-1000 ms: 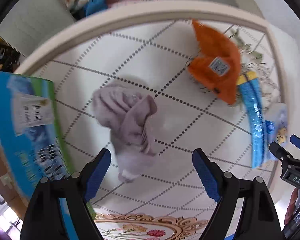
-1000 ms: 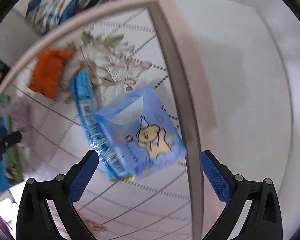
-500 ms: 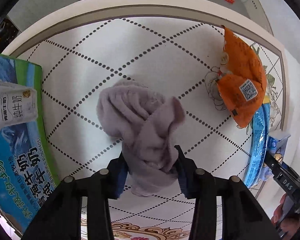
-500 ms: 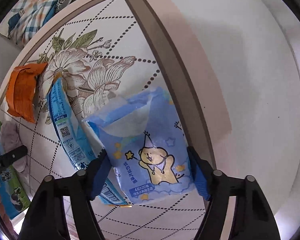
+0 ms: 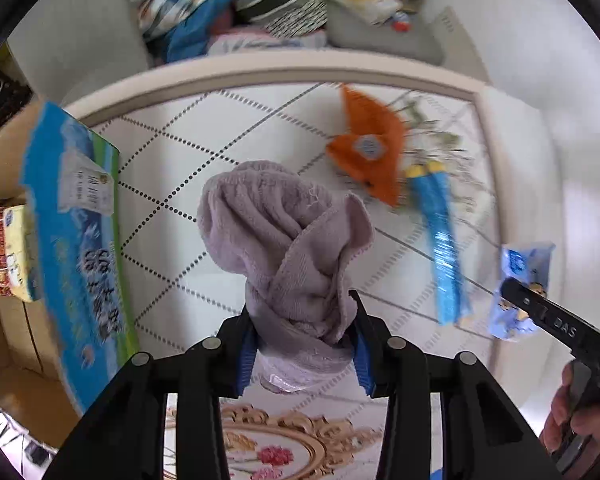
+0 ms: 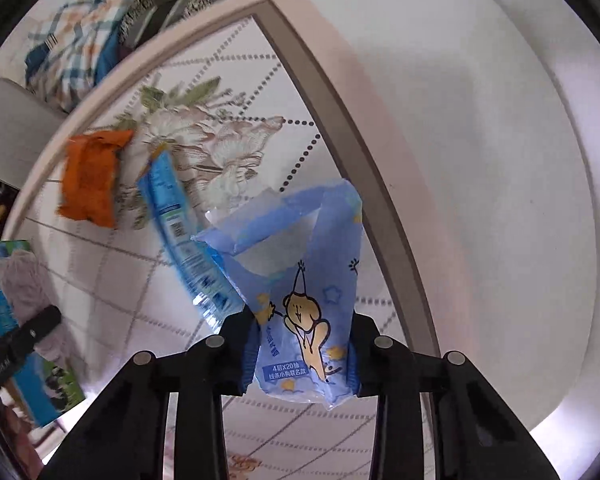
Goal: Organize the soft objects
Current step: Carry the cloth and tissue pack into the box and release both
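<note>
- Now both claws have gone from standing wide apart a second ago, to closing in half a second ago, to being clamped on their loads.
- Left claw (image 5: 303, 344): its blue pads pinch the lower end of the towel (image 5: 288, 240), a mauve terry bundle that rises bunched and twisted above the jaws. It looks lifted off the worktop (image 5: 188, 184) rather than lying flat as it did a second ago, though the fisheye makes the clearance hard to judge.
- Right claw (image 6: 302, 354): squeezed on the bottom of the tissue pack (image 6: 304, 296), the pale blue one with a cartoon bear. The pack's top has crumpled and folded inward, which half a second ago it had not; soft contents give under the pinch.
- Both views are motion-blurred at the edges, so I judge the pair is on the move, carrying.
- Left on the worktop: the orange pouch (image 5: 374, 152) and the blue sachet (image 5: 444, 248), lying just beside each other near the floral print.
- A milk carton box (image 5: 76, 240) stands at the left edge; it may be where things go, but that is a guess.
- Meaning: two soft things are secured at once, two remain, so the sorting seems about midway.
- Risk: the towel hangs from one end and could slip.
</note>
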`<state>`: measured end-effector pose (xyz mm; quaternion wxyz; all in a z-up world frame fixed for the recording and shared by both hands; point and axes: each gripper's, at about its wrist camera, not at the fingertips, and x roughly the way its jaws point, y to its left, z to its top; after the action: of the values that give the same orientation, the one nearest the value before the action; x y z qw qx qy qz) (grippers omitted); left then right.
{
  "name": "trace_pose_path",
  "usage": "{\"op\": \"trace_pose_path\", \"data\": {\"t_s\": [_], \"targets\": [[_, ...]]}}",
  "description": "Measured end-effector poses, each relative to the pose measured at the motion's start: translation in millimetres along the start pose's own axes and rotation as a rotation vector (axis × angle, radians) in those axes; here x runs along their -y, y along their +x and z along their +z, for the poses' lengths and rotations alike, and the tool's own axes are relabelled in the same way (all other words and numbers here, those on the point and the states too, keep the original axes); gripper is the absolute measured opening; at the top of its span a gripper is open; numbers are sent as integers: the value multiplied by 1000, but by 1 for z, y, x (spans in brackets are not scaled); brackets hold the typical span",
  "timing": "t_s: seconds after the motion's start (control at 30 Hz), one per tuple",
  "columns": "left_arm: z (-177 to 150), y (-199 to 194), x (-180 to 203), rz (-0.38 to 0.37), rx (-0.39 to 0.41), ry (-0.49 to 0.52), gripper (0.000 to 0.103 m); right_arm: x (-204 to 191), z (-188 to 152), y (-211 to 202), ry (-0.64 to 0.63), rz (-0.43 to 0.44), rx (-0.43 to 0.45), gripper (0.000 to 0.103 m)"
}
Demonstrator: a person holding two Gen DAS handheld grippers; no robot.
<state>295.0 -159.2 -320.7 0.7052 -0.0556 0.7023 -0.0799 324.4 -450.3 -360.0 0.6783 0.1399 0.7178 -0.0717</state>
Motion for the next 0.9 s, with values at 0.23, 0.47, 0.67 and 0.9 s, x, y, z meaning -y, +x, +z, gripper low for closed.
{"op": "trace_pose_path", "data": {"t_s": [0.23,0.47,0.67,0.9], "targets": [[-9,-79,-9,-58,101,47,37,-52,-63,-88,-65,115,91,36],[-43,-141,-85,-56,162,23,37,-158,-135,-131,-171,278,106,36],[-66,-162,-187,-5,156,-59,37,-277,-190,-132,-289,371,71,36],[-72,-148,-299,13,85,-169,37,-389,-223,-86,-355,360,-4,36]]}}
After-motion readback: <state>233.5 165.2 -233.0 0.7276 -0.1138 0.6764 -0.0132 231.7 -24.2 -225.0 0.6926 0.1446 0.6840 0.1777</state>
